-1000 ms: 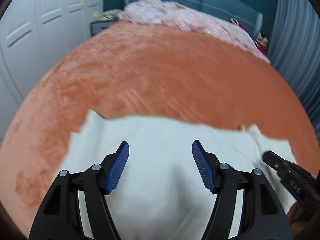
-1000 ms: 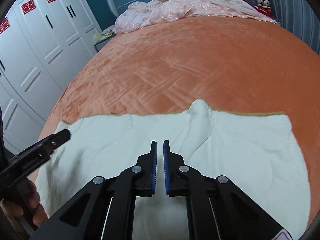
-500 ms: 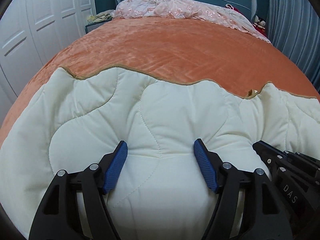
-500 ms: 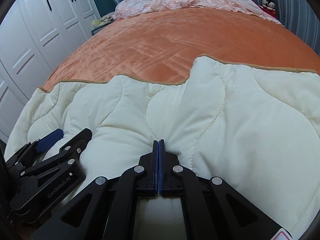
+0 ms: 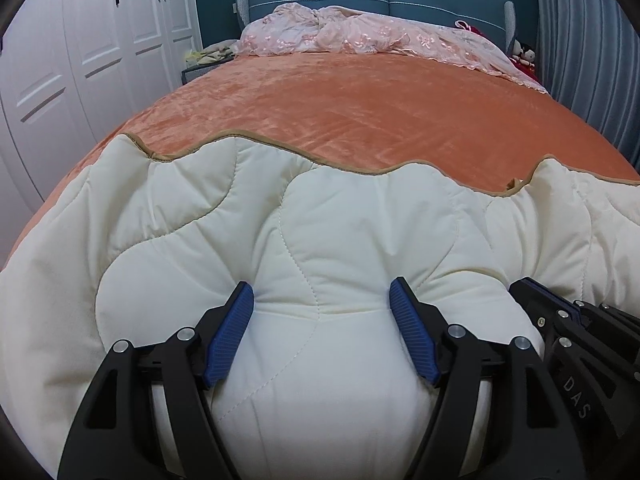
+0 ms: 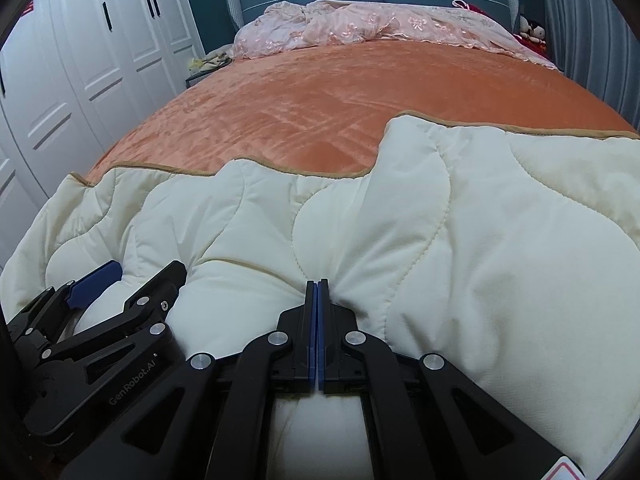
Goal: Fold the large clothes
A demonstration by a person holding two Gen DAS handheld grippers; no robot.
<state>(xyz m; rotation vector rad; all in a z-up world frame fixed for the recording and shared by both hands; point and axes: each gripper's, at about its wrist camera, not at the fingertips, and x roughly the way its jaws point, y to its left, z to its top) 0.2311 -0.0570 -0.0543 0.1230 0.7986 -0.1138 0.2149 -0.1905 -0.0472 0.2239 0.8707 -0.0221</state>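
Note:
A cream quilted cover (image 5: pixel 360 220) with a tan trim lies bunched across the near end of the bed. My left gripper (image 5: pixel 320 290) is open and pushed down into it, and a thick bulge of quilt swells between its blue pads (image 5: pixel 230 336). The right wrist view shows the same gripper (image 6: pixel 138 276) at lower left. My right gripper (image 6: pixel 317 282) is shut, pad against pad, its tip dug into the quilt (image 6: pixel 480 240), which creases around it. I see no cloth between those pads. It sits just right of the left gripper, where its black finger (image 5: pixel 560 320) shows.
The orange velvet bedspread (image 5: pixel 360 112) stretches beyond the quilt. A crumpled pink cover (image 5: pixel 360 36) lies against the blue headboard (image 5: pixel 440 0). White wardrobe doors (image 5: pixel 80 60) stand on the left, a grey curtain (image 5: pixel 592 40) on the right, and a nightstand (image 5: pixel 196 68) by the bed's far left corner.
Both grippers have come down from above the quilt onto it and now press into it. The small gap between the right gripper's pads has closed.

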